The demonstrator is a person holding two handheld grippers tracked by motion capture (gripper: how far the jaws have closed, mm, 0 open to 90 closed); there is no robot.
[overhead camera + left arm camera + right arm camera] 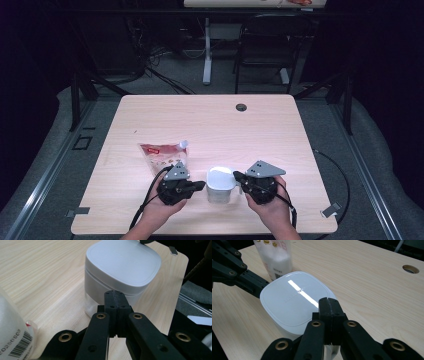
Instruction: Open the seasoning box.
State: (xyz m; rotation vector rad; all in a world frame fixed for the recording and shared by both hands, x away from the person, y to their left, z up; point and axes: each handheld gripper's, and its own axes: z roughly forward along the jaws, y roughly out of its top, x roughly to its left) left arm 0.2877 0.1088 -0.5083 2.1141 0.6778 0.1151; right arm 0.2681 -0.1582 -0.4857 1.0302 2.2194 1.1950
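A white lidded container (pixel 220 184) with rounded corners stands near the table's front edge, between my two grippers. My left gripper (pixel 202 185) points at its left side; in the left gripper view its jaws (pixel 114 293) are shut, nothing between them, tips right at the container's wall (pixel 120 267). My right gripper (pixel 236 176) points at the container from the right; its jaws (pixel 328 300) are shut and empty, tips over the lid's edge (pixel 292 300). A spouted pouch of white powder (pixel 162 156) lies left of the container and appears again behind it (pixel 277 258).
The wooden table (pixel 210 125) has a cable hole (pixel 241 107) near its far edge. A chair (pixel 265 45) and a desk leg (pixel 207 50) stand on the floor beyond. The pouch's barcoded end (pixel 12 337) sits close by the left gripper.
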